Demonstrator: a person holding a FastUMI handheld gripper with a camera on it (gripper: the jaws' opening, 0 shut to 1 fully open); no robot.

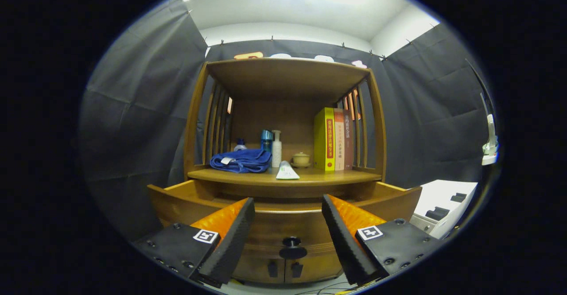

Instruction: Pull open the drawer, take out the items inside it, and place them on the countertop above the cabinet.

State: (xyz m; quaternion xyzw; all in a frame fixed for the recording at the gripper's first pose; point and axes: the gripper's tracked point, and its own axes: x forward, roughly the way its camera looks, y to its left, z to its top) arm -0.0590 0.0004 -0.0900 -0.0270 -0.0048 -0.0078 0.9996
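A wooden cabinet stands ahead with its drawer [283, 224] pulled out toward me; the round knob [291, 242] sits on the drawer front, low between my fingers. The drawer's inside is hidden behind its front rim. My gripper [288, 199] is open, held just in front of the drawer front, with nothing between the fingers. On the countertop [336, 177] above lie a folded blue cloth [241, 160] and a white tube [287, 171]. Behind them stand a white pump bottle [276, 149], a blue bottle [266, 141], a small bottle [240, 145] and a small lidded pot [301, 159].
Several upright books [334, 140] stand at the countertop's right end under a wooden upper shelf [283, 75]. Slatted side rails close both ends. Two small doors [283, 268] sit below the drawer. A white box [443, 208] rests to the cabinet's right.
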